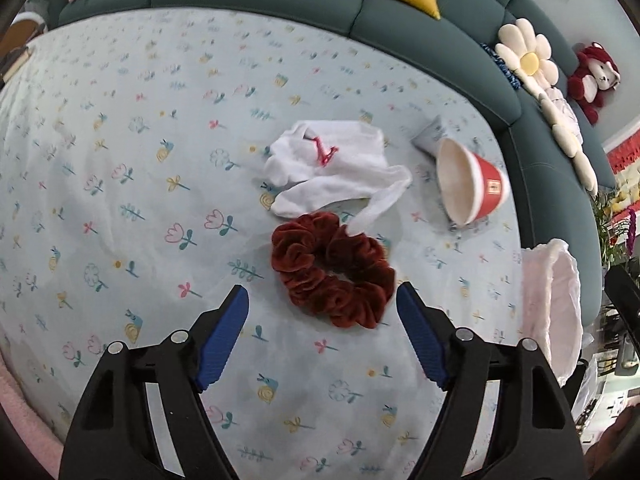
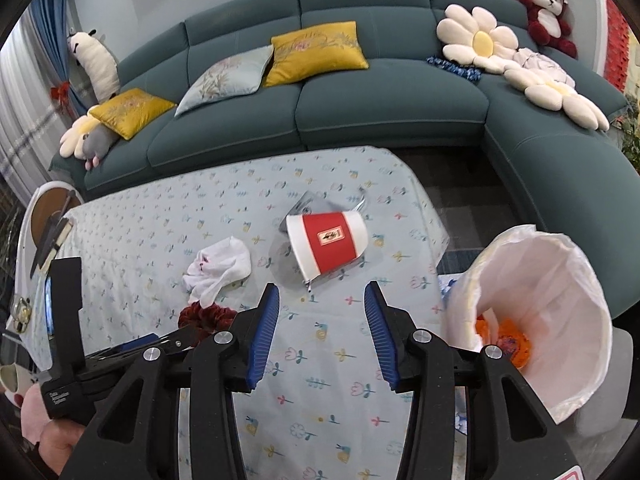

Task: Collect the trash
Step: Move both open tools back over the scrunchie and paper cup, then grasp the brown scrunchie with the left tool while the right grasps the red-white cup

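Note:
A red and white paper cup (image 1: 472, 182) (image 2: 328, 242) lies on its side on the flowered tablecloth (image 1: 120, 160). A grey wrapper (image 1: 430, 136) (image 2: 308, 202) lies just behind it. White socks (image 1: 332, 168) (image 2: 218, 268) and a dark red scrunchie (image 1: 332, 272) (image 2: 204, 316) lie nearer. My left gripper (image 1: 322, 300) hangs open over the scrunchie, its blue pads either side of it and apart from it. My right gripper (image 2: 322, 292) is open just in front of the cup, holding nothing. The left gripper also shows at the left of the right wrist view.
A bin lined with a white bag (image 2: 544, 312) (image 1: 556, 304) stands off the table's right edge, with orange scraps inside. A teal sofa (image 2: 360, 112) with cushions and plush toys curves behind the table. A round side table (image 2: 48, 208) stands at the left.

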Available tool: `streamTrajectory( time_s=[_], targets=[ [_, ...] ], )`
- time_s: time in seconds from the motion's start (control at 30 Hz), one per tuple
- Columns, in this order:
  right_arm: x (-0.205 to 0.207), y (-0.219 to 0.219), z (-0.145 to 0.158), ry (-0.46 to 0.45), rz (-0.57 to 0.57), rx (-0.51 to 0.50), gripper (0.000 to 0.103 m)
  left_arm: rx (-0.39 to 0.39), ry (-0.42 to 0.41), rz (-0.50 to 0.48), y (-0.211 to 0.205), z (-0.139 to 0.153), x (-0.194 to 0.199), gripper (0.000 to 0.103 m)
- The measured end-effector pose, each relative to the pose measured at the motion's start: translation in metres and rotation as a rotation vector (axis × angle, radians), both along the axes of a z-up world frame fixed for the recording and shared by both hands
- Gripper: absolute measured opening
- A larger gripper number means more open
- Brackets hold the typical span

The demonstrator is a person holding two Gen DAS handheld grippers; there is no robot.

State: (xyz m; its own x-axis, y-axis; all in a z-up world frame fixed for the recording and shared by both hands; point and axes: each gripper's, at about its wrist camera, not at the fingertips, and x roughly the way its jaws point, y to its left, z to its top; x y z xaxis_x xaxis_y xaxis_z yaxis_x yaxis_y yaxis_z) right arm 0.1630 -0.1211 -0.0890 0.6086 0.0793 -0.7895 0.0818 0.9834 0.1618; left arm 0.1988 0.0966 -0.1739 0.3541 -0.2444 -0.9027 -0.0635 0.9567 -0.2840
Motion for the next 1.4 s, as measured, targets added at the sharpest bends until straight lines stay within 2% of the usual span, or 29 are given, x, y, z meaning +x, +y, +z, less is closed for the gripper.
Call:
streamTrajectory(
  time_s=[0.13,0.23,0.3,0.47,0.7,0.83,1.07,1.1,1.17,1.23,1.3,1.4],
  targets=[
    [0.01,0.008,-0.011,0.023,0.006,0.002,0.043,-0.013,0.021,0.005,0.001,-0.011,0.013,0.065],
    [0.018,0.012,-0.018,0.037,0.012,0.001,0.043,-0.014,0.036,-0.003,0.0,-0.018,0.021,0.058],
    [0.023,0.016,-0.024,0.046,0.018,-0.002,0.043,-0.012,0.047,-0.011,-0.001,-0.024,0.025,0.042],
    [0.041,0.023,-0.037,0.064,0.029,-0.012,0.043,-0.009,0.049,-0.033,0.0,-0.031,0.025,0.018],
    [0.077,0.03,-0.063,0.088,-0.009,-0.006,0.043,-0.019,0.049,-0.035,0.005,-0.031,0.022,0.014],
    [0.097,0.034,-0.08,0.107,-0.06,-0.044,0.057,-0.029,0.056,-0.028,0.008,-0.031,0.022,0.014],
    [0.116,0.038,-0.105,0.148,-0.108,-0.119,0.057,-0.03,0.057,-0.032,0.009,-0.03,0.02,0.014],
    [0.117,0.037,-0.108,0.155,-0.114,-0.128,0.056,-0.031,0.059,-0.032,0.009,-0.03,0.02,0.014],
    [0.116,0.035,-0.11,0.159,-0.116,-0.138,0.046,-0.032,0.063,-0.032,0.009,-0.029,0.018,0.013],
    [0.114,0.032,-0.11,0.16,-0.103,-0.149,0.025,-0.029,0.063,-0.034,0.009,-0.027,0.014,0.013],
    [0.109,0.029,-0.106,0.157,-0.095,-0.157,0.013,-0.032,0.058,-0.039,0.007,-0.024,0.009,0.013],
    [0.101,0.021,-0.096,0.139,-0.1,-0.146,0.005,-0.032,0.041,-0.058,0.002,-0.015,0.003,0.013]
  ],
)
